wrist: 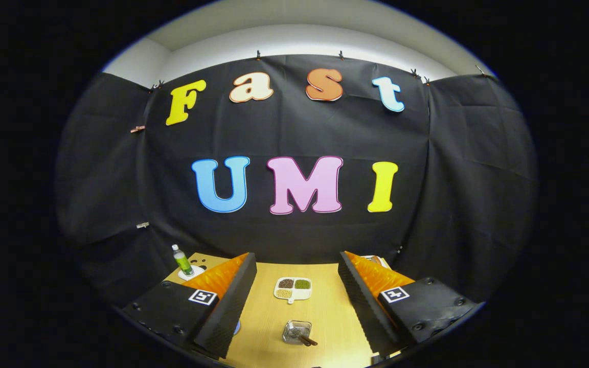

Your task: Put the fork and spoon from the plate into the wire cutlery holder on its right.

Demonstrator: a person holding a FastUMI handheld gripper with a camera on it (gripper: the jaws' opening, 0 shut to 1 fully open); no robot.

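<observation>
Wooden counter is seen under the wide, empty gripper; the holder lies between its fingers. The plate must be found next.

The hand-held gripper is held level, looking forward, its two fingers spread wide apart with nothing gripped between them, both angled inward toward the far end.

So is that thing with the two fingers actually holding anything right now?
No, nothing is held. The gripper is open, its fingers spread wide apart above the wooden table, with a small divided dish and a metal cup lying untouched between them.
</observation>
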